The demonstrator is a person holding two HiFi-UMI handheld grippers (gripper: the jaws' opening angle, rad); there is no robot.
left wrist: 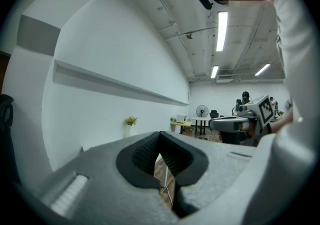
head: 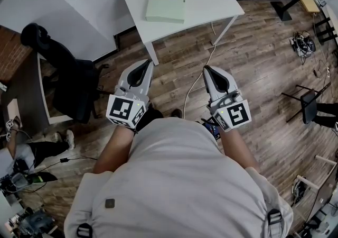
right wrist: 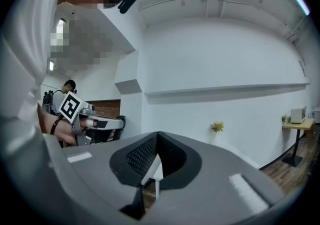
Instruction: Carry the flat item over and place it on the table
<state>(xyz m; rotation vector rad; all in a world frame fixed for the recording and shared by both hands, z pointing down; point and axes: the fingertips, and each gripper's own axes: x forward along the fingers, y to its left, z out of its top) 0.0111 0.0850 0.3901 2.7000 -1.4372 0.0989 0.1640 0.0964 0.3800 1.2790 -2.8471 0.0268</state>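
Note:
A flat pale-green item point(head: 167, 3) lies on the white table point(head: 211, 4) at the top of the head view. Both grippers hang over the wooden floor, short of the table's near edge. My left gripper point(head: 143, 65) has its jaws together with nothing between them, and in its own view point(left wrist: 160, 135) the dark pads meet at the tips. My right gripper point(head: 207, 69) is shut and empty as well, its pads touching in its own view point(right wrist: 158, 135). Each gripper view shows the other gripper off to the side.
A black office chair with dark clothing point(head: 58, 67) stands at the left beside a desk. A white cable point(head: 198, 81) runs across the floor under the table. A dark stool point(head: 309, 106) and scattered gear sit at the right. A person point(head: 26, 152) crouches at the lower left.

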